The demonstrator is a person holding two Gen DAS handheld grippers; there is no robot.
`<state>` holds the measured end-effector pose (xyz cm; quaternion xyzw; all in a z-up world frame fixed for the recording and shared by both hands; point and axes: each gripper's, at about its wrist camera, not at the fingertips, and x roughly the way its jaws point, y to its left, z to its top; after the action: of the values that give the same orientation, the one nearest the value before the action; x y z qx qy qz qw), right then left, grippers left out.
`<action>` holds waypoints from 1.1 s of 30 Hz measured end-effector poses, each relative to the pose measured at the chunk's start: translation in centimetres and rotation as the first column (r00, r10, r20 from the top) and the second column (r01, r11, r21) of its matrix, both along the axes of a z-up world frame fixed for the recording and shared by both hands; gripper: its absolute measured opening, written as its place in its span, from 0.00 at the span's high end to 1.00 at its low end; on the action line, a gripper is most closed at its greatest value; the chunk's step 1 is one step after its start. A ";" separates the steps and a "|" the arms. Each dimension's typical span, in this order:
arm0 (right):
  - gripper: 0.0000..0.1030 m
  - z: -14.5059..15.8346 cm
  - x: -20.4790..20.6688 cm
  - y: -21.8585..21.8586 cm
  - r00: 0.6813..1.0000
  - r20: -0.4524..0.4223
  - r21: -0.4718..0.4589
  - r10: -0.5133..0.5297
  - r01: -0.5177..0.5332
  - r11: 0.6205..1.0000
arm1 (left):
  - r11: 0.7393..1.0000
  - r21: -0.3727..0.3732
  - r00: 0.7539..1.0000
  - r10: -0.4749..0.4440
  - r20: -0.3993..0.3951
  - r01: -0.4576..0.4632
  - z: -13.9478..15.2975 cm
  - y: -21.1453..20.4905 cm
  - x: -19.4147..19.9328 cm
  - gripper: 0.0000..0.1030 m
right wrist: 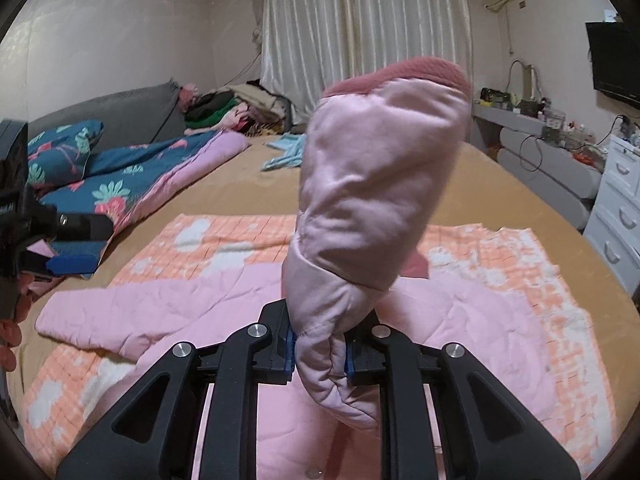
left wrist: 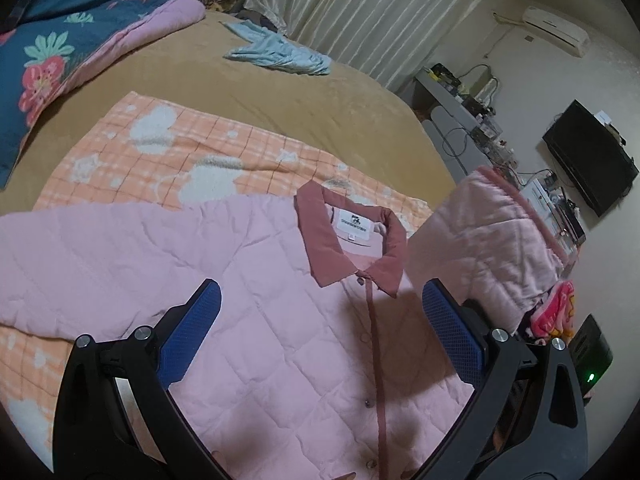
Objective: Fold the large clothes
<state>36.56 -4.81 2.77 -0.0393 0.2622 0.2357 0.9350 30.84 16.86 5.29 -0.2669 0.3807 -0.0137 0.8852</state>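
Jacket [left wrist: 248, 300]: laid on blanket [left wrist: 160, 160], near.
Blanket: spread on bed [left wrist: 280, 92].
Quilt [left wrist: 72, 40]: far left.
Garment [left wrist: 280, 54]: far.

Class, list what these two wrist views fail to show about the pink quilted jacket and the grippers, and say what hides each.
- Pink quilted jacket: its hem is cut off by the left wrist view's bottom edge.
- Raised sleeve: it hides the collar in the right wrist view.
- Collar label: print too small to read.
- Right gripper: pads mostly buried in sleeve fabric.
- Left gripper: open, holding nothing.

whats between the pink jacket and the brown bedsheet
The orange checked blanket with white cloud shapes: the pink jacket lies on it, over the brown bedsheet. Both wrist views show it.
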 end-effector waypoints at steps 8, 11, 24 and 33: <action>0.75 -3.9 -0.3 3.3 0.995 -0.062 -0.050 0.075 -0.078 0.996 | 1.000 -0.023 1.000 0.009 -0.022 -0.010 -2.1 0.5 0.5 0.08; 0.69 -5.6 -0.6 4.5 0.990 -0.094 -0.069 0.106 -0.113 0.991 | 0.999 -0.038 0.999 0.011 -0.031 -0.012 -3.0 0.8 0.6 0.08; 0.23 -8.3 -3.3 6.6 0.956 -0.181 -0.032 0.230 -0.240 0.970 | 0.999 -0.052 0.995 0.003 -0.098 -0.008 -6.3 0.8 0.7 0.08; 0.14 -6.5 -3.7 0.8 0.954 -0.197 0.072 0.228 -0.218 0.973 | 0.994 -0.114 0.976 -0.029 -0.216 0.004 -11.8 0.3 1.1 0.08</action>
<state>32.89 -3.98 -3.75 -0.0211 0.3448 0.3488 0.8712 31.95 17.19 -6.54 -0.3131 0.4759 -0.0132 0.8218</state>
